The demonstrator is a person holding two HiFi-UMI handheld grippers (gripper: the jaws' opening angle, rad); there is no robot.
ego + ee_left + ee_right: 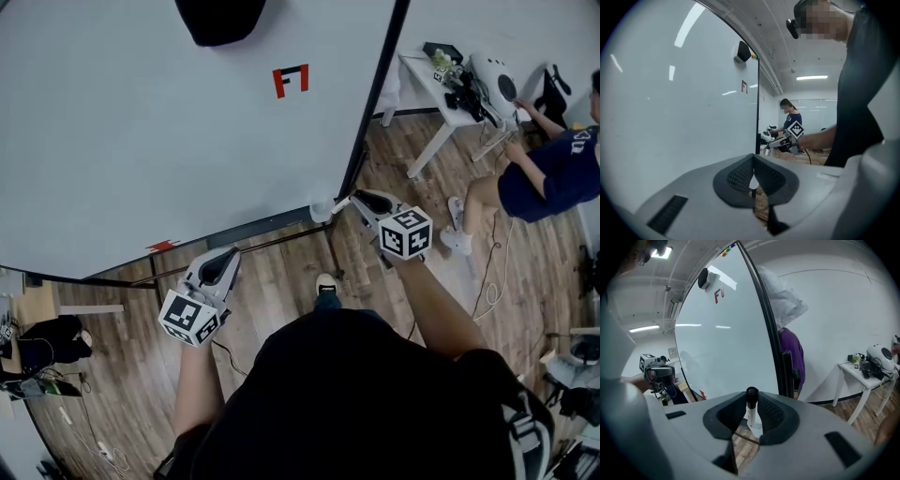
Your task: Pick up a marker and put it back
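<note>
Torso (356, 403): dark, at 6 o'clock of the head view, both arms held forward.
Left gripper (226, 257): at 10 o'clock of the torso; fingers (736, 176) together, nothing between them, well apart from the marker (752, 411).
Right gripper (339, 203): at 1 o'clock, the nearer one; its fingers look clamped on the marker's black cap, one on each side.
Marker: upright, long axis 12-to-6 in the right gripper view, crosswise to the fingers; white barrel running down into the cup (755, 427).
Cup: white, just past the fingertips, at the lower right corner of the whiteboard (141, 122).
Coming move: likely along that long axis, either straight up out of the cup or a release in place.
Whiteboard: bare but for a small red-and-black mark (291, 81).
Far surface (422, 75): at 2 o'clock, cluttered, a seated person (553, 169) beside it.
</note>
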